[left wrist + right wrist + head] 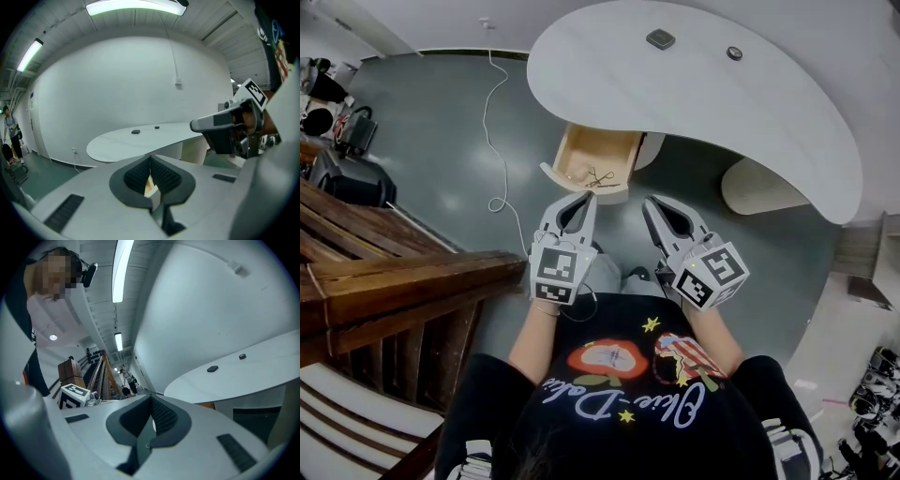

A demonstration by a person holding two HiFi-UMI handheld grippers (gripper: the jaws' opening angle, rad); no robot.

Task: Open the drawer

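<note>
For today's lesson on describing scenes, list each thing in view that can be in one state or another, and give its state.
drawer: pulled out, open
small wiry item: lying inside the drawer
left gripper: shut, nothing between its jaws
right gripper: shut, nothing between its jaws
ceiling light: on
cable: lying loose on the floor

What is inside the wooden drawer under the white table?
The open light wooden drawer holds one small dark wiry thing, too small to name. The drawer's back end is hidden under the curved white tabletop.
</note>
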